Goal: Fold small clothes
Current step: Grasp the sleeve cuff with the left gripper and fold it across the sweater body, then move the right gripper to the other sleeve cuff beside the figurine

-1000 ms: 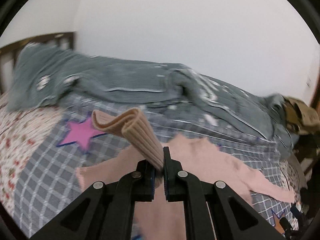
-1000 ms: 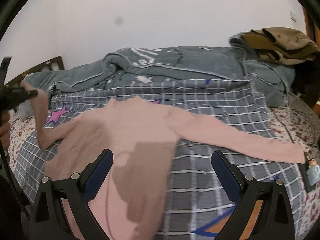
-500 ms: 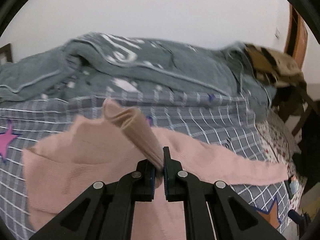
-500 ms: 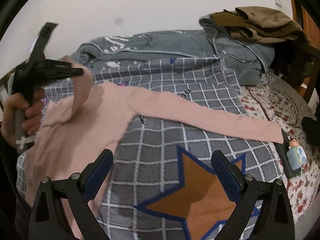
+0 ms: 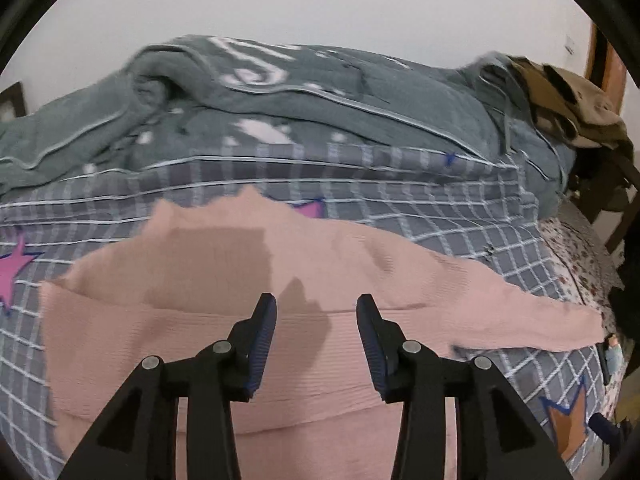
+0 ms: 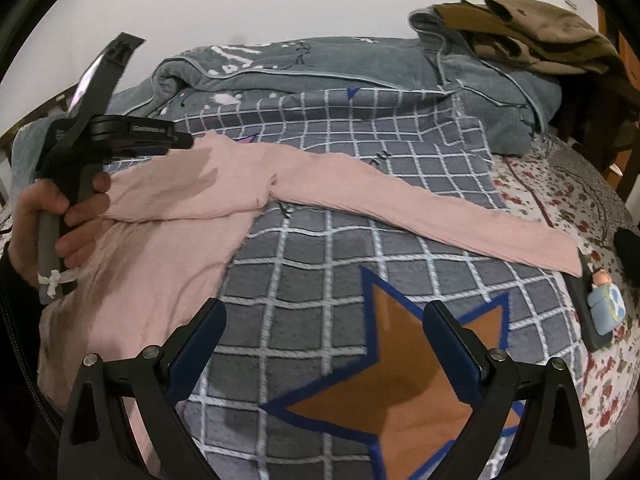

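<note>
A pink knit sweater lies flat on the checked blanket. One sleeve lies folded across its body. The other sleeve stretches out to the right. My left gripper hovers just above the sweater's body, jaws opening, with nothing between them. In the right wrist view the left gripper is held by a hand at the far left. My right gripper stands wide open over the blanket's orange star, right of the sweater's body and in front of the outstretched sleeve.
A rumpled grey quilt is piled along the back of the bed. Brown clothes sit on its right end. A dark phone and a small blue case lie past the sleeve's cuff on the floral sheet.
The left gripper carried the sleeve cuff across the sweater's body, lowered it and let go; its jaws have parted. The right gripper drifted right and down over the orange star.
</note>
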`<act>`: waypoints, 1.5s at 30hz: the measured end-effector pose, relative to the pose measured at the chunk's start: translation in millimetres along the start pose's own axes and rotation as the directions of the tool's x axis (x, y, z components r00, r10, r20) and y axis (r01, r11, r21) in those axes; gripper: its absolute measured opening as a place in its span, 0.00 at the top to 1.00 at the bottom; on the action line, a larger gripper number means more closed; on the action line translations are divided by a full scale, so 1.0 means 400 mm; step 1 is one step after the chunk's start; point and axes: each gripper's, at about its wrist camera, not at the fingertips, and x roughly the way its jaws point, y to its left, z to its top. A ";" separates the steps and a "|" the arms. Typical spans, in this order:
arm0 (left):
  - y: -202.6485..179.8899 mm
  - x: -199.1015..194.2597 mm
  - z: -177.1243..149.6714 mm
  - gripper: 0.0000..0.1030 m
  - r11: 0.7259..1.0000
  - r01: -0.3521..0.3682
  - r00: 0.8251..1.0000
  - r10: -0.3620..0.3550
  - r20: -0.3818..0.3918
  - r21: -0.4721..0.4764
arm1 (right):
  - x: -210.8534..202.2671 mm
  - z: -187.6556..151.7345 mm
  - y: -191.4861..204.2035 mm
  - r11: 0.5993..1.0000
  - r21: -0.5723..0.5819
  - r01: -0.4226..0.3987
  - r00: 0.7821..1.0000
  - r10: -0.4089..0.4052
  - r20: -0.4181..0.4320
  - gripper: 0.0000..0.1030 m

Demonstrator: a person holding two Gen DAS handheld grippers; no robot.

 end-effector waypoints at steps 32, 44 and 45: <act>0.639 0.048 -0.147 0.86 0.930 -0.047 0.999 0.042 -0.022 -0.364 | 0.112 0.068 0.219 0.994 -0.112 0.015 0.999 -0.019 -0.030 0.05; 0.634 0.057 -0.169 0.60 0.936 -0.181 0.983 0.177 -0.043 -0.302 | 0.123 0.051 0.116 0.995 -0.049 0.091 0.995 -0.092 -0.026 0.06; 0.627 0.056 -0.172 0.51 0.939 -0.192 0.981 0.186 -0.046 -0.286 | 0.119 0.053 0.100 0.994 -0.040 0.106 0.994 -0.107 -0.018 0.06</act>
